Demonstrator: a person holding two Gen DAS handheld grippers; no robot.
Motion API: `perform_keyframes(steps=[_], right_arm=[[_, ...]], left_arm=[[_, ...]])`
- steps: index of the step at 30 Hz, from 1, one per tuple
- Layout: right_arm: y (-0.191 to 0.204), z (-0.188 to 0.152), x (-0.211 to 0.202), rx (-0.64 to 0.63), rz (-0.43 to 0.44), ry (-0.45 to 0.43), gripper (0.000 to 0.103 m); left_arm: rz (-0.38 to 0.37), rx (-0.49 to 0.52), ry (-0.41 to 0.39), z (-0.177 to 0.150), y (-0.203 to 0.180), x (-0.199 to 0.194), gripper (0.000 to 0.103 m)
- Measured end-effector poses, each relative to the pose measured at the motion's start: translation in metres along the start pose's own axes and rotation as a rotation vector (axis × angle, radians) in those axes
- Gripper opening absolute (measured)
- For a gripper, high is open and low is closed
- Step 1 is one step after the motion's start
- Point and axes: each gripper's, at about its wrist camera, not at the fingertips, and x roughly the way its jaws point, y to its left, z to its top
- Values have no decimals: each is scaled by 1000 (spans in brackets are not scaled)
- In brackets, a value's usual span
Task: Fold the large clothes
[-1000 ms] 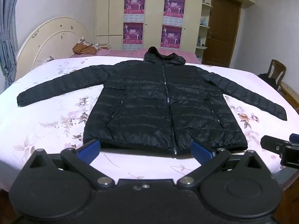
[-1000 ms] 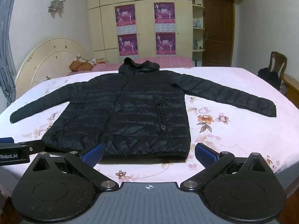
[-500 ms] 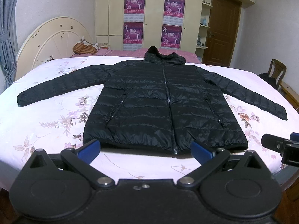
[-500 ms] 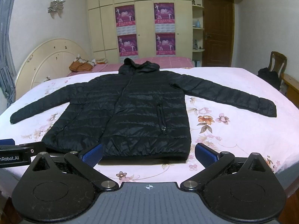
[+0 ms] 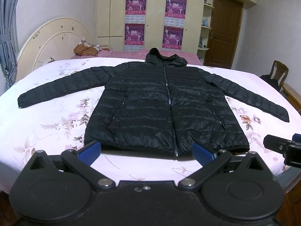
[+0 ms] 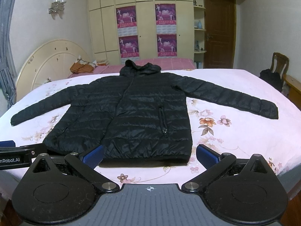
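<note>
A black hooded puffer jacket [image 5: 161,109] lies flat and zipped on the bed, front up, both sleeves spread out, hood at the far end. It also shows in the right wrist view [image 6: 131,116]. My left gripper [image 5: 146,153] is open and empty, just short of the jacket's hem near the bed's front edge. My right gripper [image 6: 150,155] is open and empty, just before the hem's right part. The right gripper also shows at the right edge of the left wrist view [image 5: 282,146]. The left gripper shows at the left edge of the right wrist view [image 6: 20,152].
The bed has a pink floral sheet [image 5: 56,116] and a cream round headboard [image 5: 54,43] at the left. A patterned pillow [image 5: 84,50] lies at the far side. A wooden chair [image 5: 278,73] with a dark bag stands at the right. A wardrobe with posters and a door stand behind.
Both grippers have drifted very slightly; the jacket has not moved and both grippers stay open.
</note>
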Motion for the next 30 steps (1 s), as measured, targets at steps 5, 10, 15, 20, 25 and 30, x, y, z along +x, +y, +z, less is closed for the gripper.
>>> perform_keyframes(steps=[5,10,15,20,25,30], right_arm=[[-1,0,1,0,0,0,103],[3,1,-5,3,-1,-4,103],[2,1,-5,3,-1,-5,103],[2,2,-6,4,-4,-9,103],[1,2,-6,5,-1,-8,103],[1,2,-6,5,-1,-9,103]], left_arm=[[1,0,-1,0,0,0,103],[2,1,-1,1,0,0,103],[1,1,-2,1,0,-2,103],[0,4,-5,1,0,-2,103],[-2,2,-2,1,0,-2,103],[0,3,-4,1,0,-2,103]])
